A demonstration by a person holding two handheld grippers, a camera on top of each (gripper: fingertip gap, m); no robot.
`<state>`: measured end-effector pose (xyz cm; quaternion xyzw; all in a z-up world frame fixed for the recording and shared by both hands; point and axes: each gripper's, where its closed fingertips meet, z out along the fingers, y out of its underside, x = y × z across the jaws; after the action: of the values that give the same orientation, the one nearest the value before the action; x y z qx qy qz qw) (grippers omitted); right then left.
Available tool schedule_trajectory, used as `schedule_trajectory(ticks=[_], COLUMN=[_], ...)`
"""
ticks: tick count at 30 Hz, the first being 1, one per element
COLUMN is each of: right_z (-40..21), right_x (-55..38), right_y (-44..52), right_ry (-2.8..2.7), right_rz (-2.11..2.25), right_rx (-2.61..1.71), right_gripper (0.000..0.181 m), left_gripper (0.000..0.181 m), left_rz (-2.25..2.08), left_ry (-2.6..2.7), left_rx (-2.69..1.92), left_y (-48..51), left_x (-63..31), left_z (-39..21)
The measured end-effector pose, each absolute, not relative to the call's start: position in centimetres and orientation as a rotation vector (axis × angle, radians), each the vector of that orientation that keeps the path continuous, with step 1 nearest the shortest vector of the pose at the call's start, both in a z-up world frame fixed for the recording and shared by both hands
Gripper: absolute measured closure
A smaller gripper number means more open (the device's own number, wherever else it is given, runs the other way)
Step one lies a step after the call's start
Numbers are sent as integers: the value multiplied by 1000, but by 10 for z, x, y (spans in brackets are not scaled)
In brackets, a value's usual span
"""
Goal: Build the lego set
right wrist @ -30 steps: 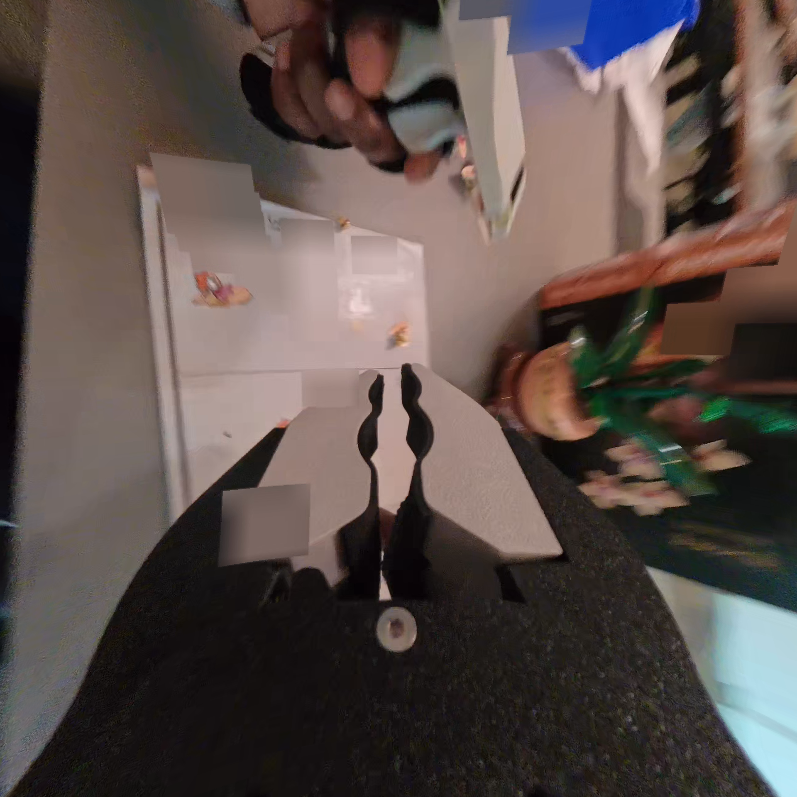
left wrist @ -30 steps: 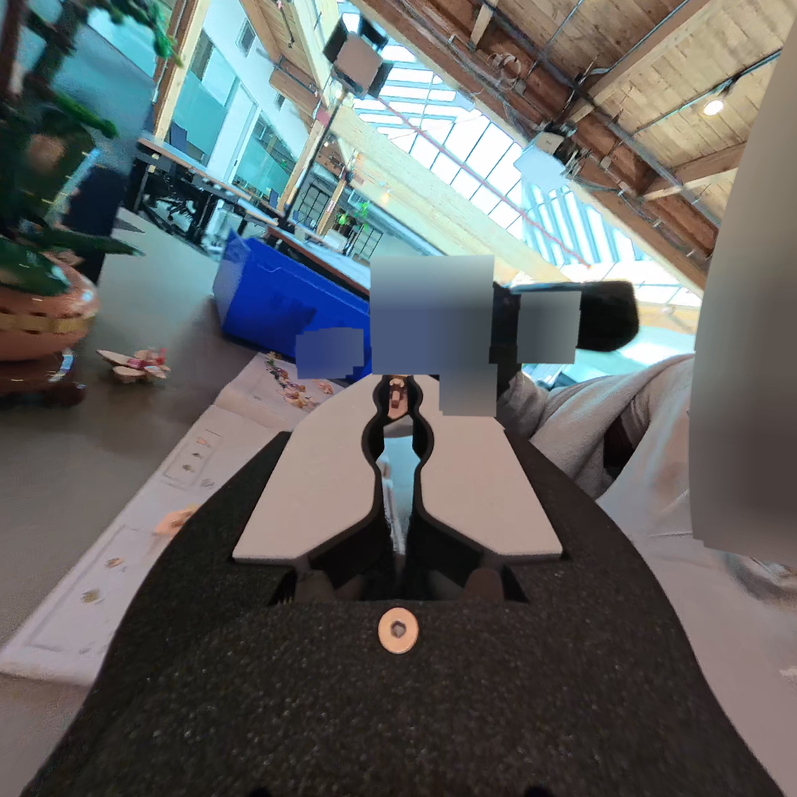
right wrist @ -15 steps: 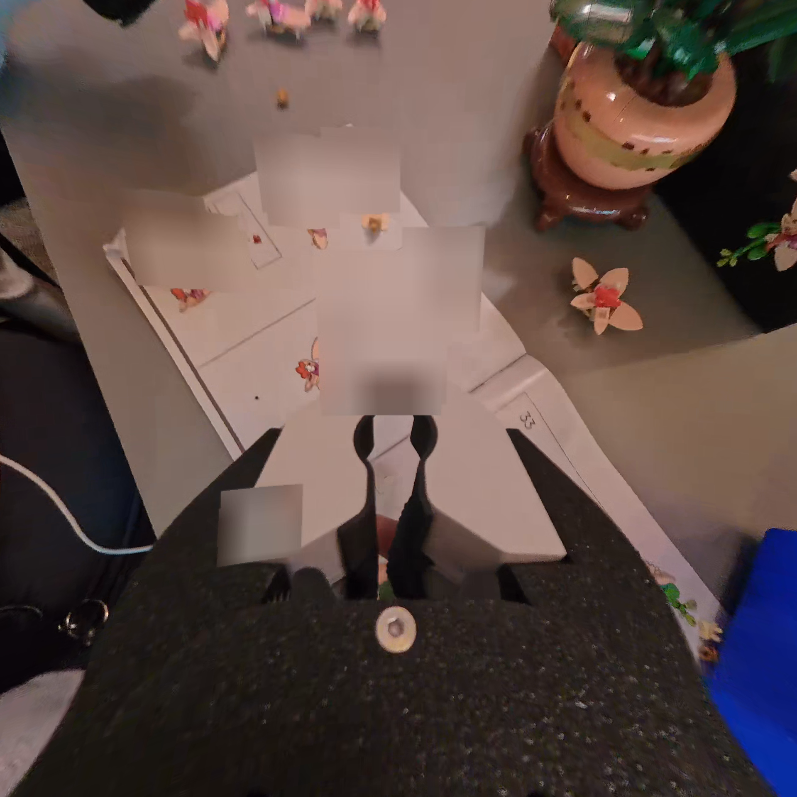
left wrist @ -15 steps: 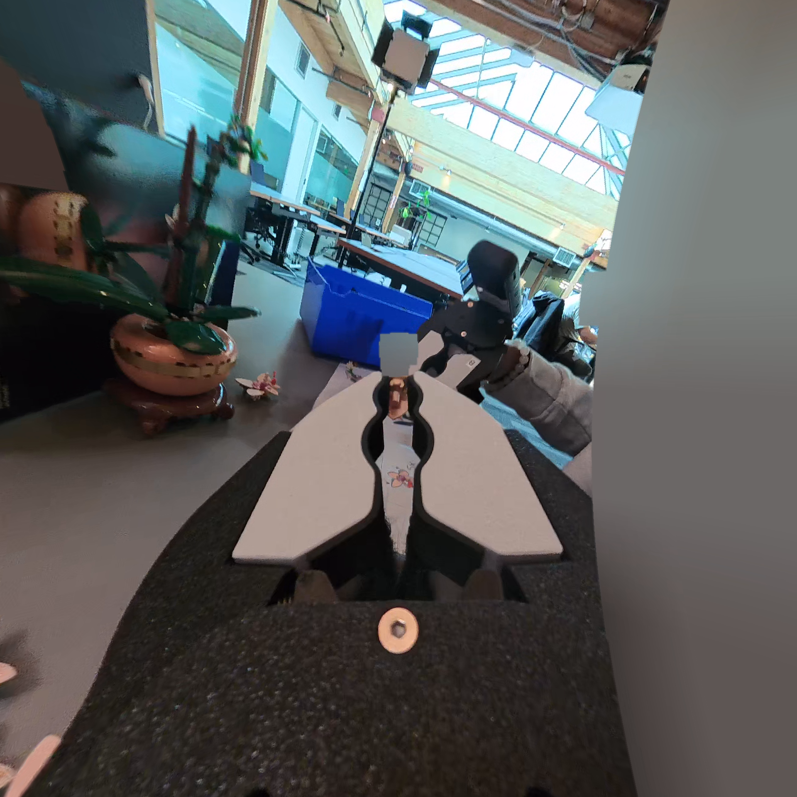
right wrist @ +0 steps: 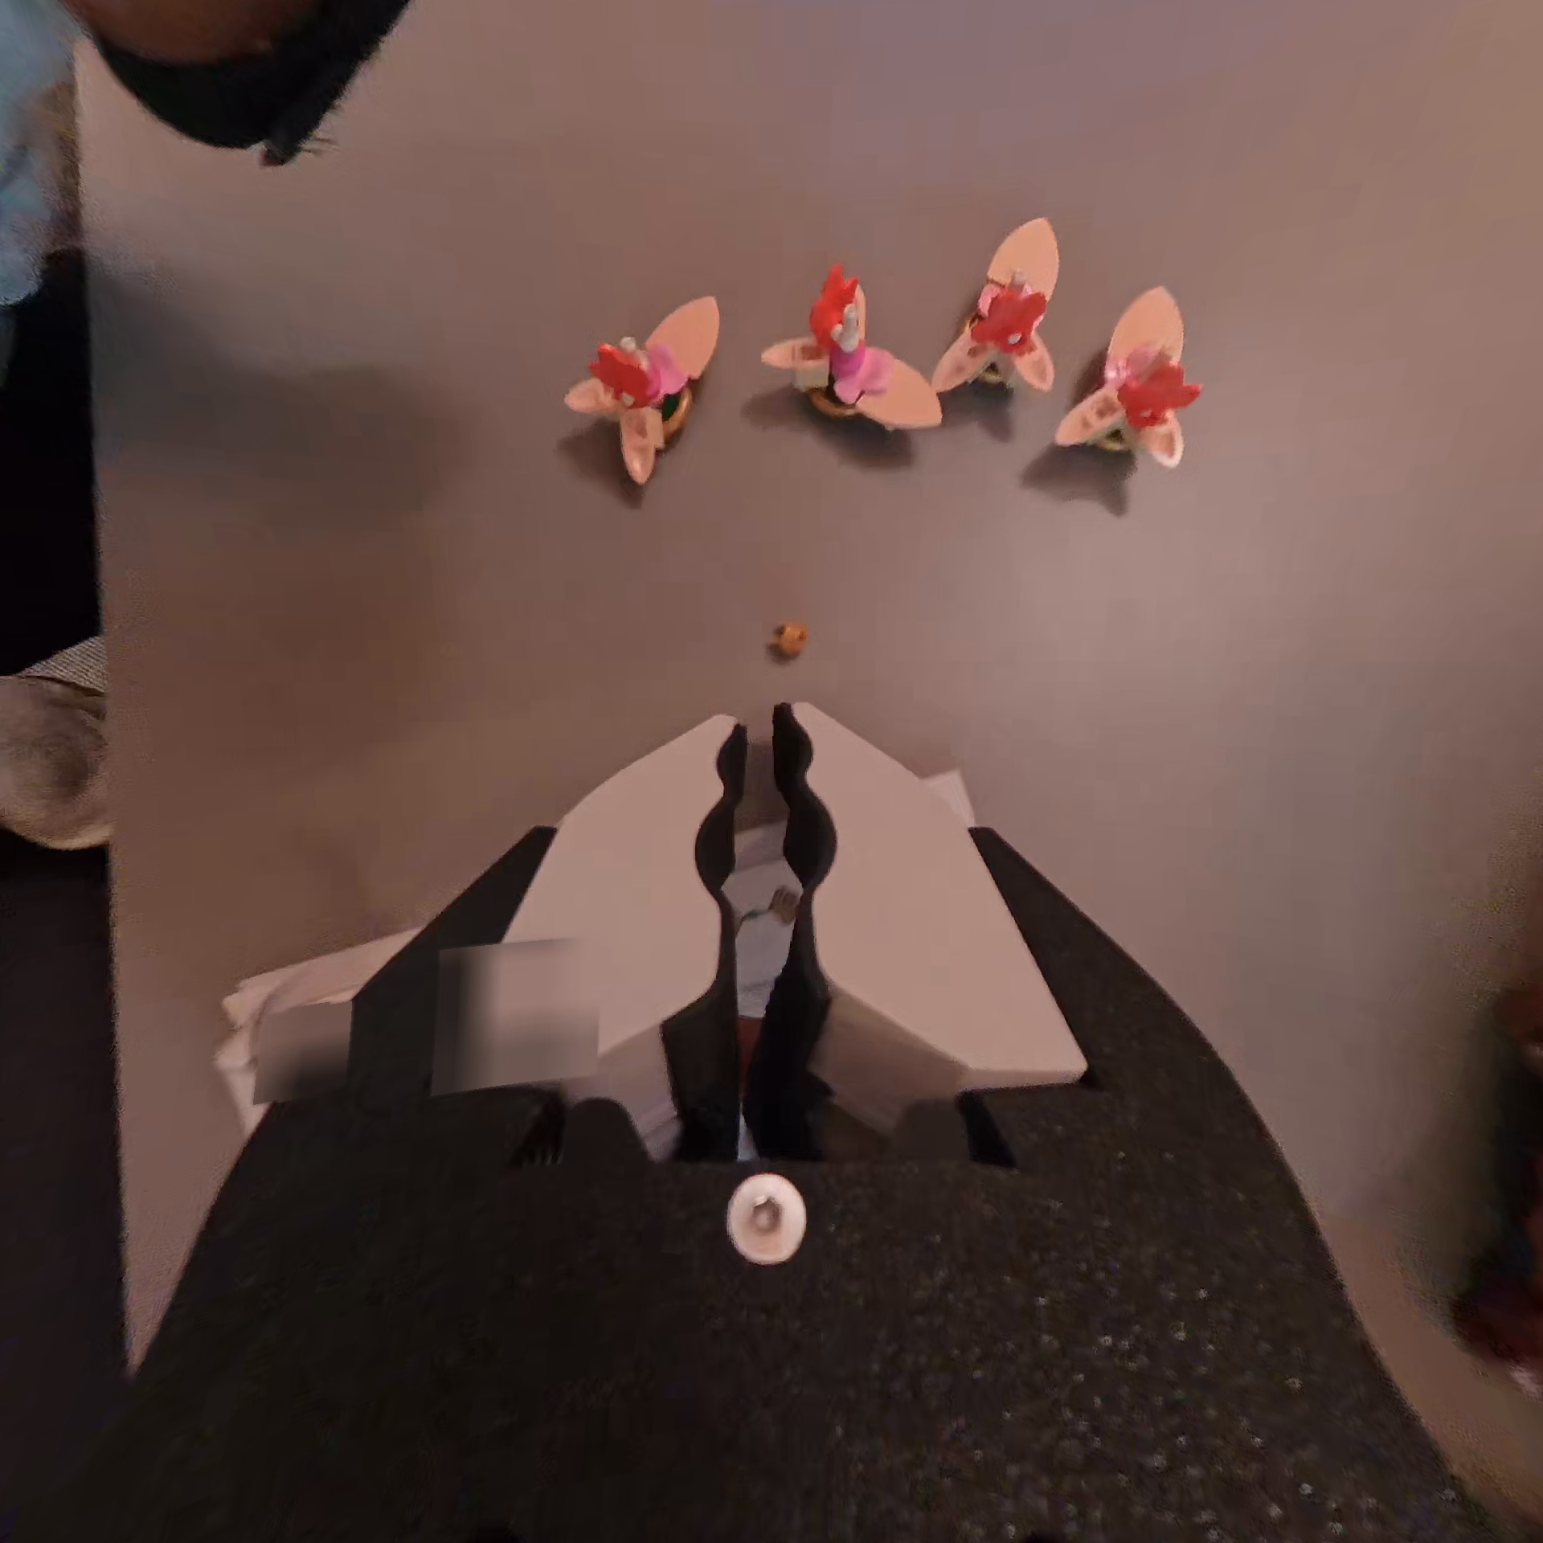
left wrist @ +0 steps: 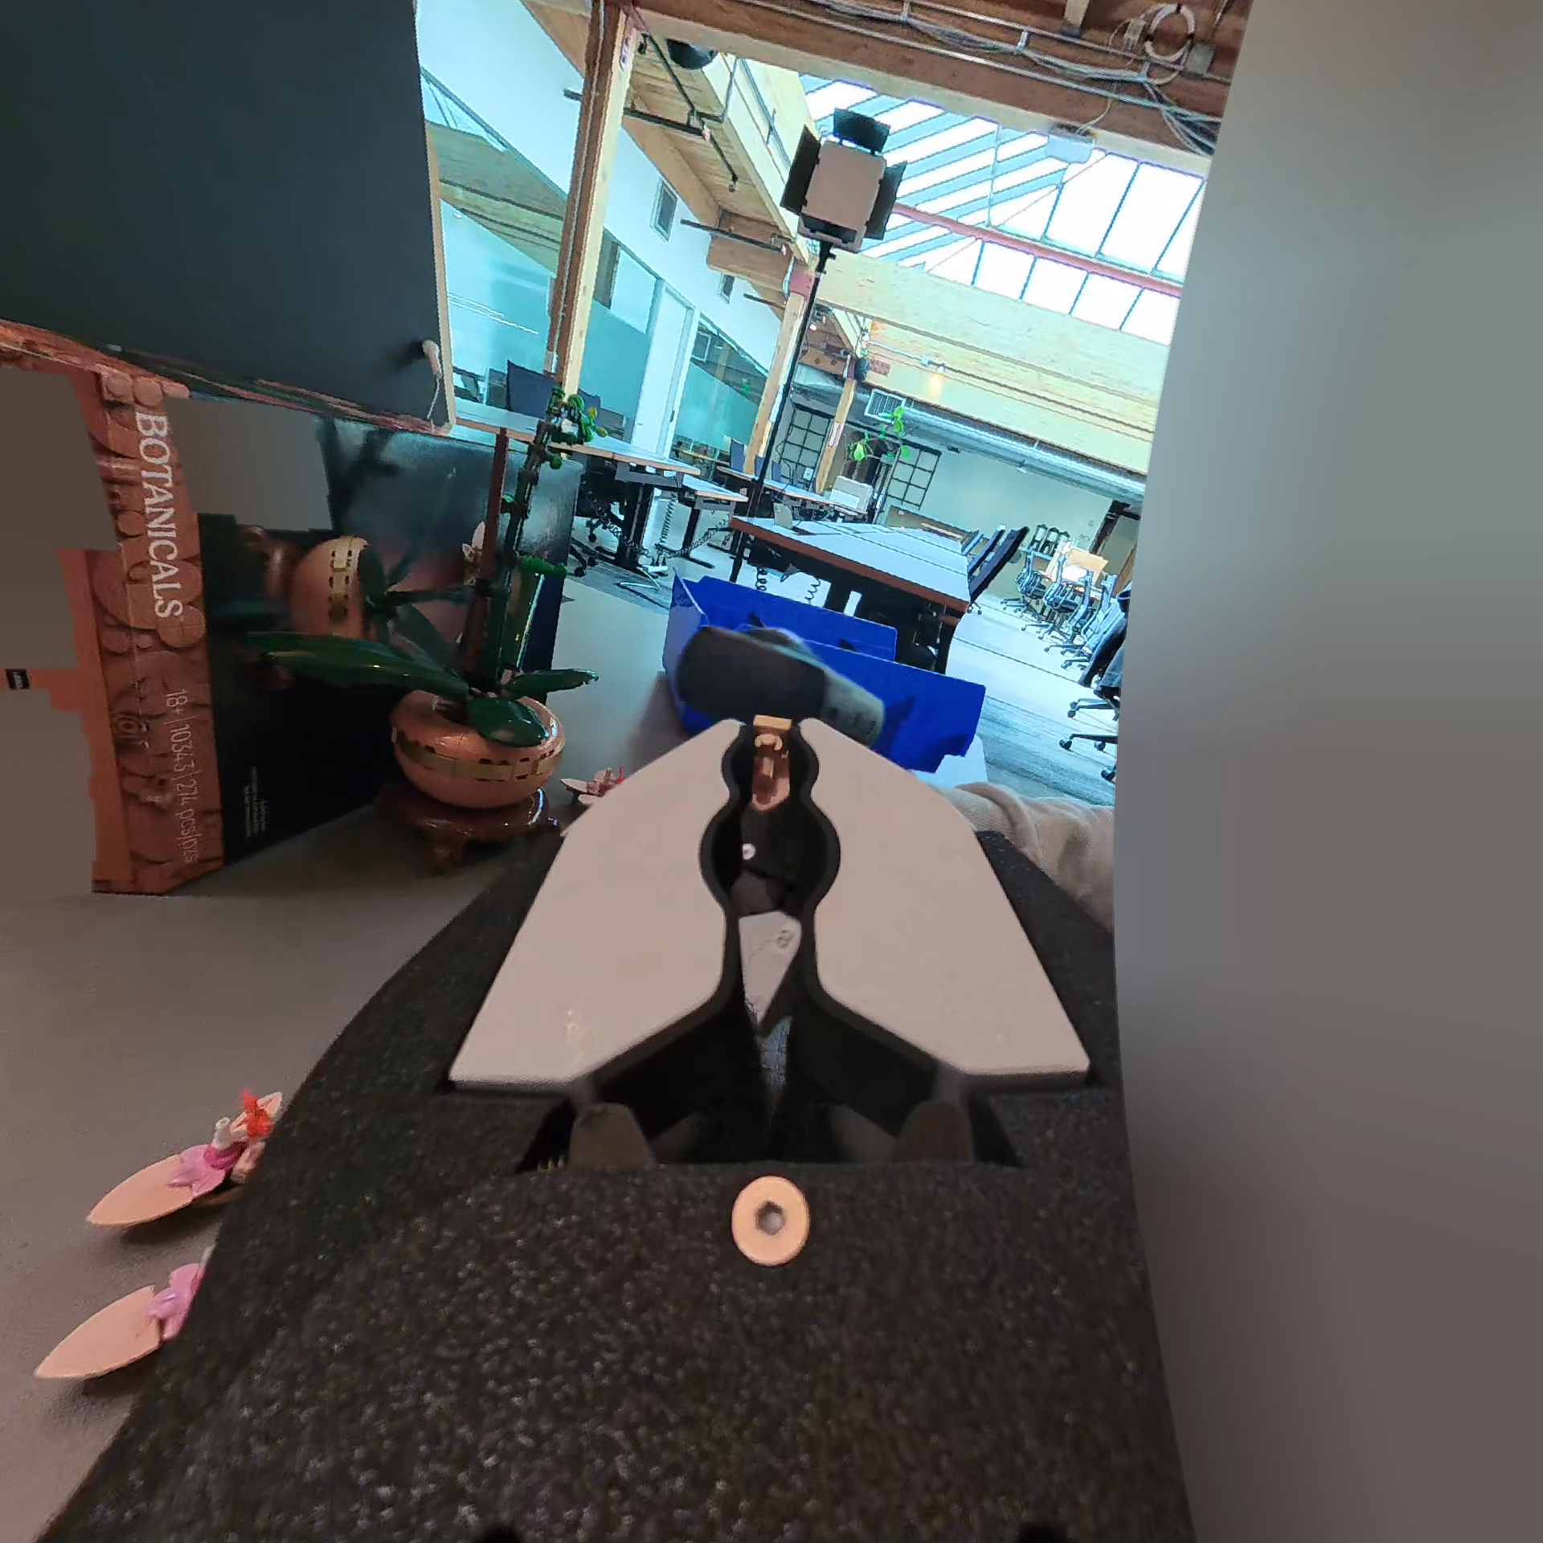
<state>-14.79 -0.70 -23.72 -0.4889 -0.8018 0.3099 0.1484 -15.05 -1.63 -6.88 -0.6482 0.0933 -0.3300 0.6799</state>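
Note:
My left gripper [left wrist: 766, 747] is shut on a small tan lego piece [left wrist: 765, 756] and holds it up in the air, level. A lego orchid plant in a pink pot [left wrist: 476, 743] stands beyond it to the left. My right gripper [right wrist: 756, 720] points down at the grey table [right wrist: 1211, 668]. Its jaws are nearly together with nothing between them. A tiny tan piece [right wrist: 789, 639] lies just past its tips. Several built pink-and-red lego flowers [right wrist: 847, 359] lie in a row farther on.
The set's box [left wrist: 150, 626] stands at the left, and a blue bin [left wrist: 927, 710] stands behind. Two flowers [left wrist: 192, 1169] lie at my lower left, and another [left wrist: 597, 785] lies by the pot. The instruction booklet [right wrist: 275, 1027] lies under my right gripper. A person's sleeve [left wrist: 1044, 835] is on the right.
My left gripper has swung round to face the orchid pot and box, still holding the tan piece. My right gripper has moved off the booklet to the row of flowers.

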Motion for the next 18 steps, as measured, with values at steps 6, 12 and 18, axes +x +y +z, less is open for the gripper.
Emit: schedule_trajectory(ticks=[6, 12, 18], right_z=[-235, -245, -225], right_x=[-170, -171, -162], right_y=[-6, -10, -14], right_ry=[-2375, -2437, -2380], right_rz=[999, 1011, 1118], right_rx=[-1476, -1509, -1320], right_gripper=[174, 175, 176], left_gripper=[174, 174, 175], left_rz=[-781, -782, -767], left_ry=[218, 218, 209], left_rx=[-1435, -1430, -1441], left_y=[-19, -20, -19], left_x=[-148, -150, -153], left_z=[-68, -67, -71])
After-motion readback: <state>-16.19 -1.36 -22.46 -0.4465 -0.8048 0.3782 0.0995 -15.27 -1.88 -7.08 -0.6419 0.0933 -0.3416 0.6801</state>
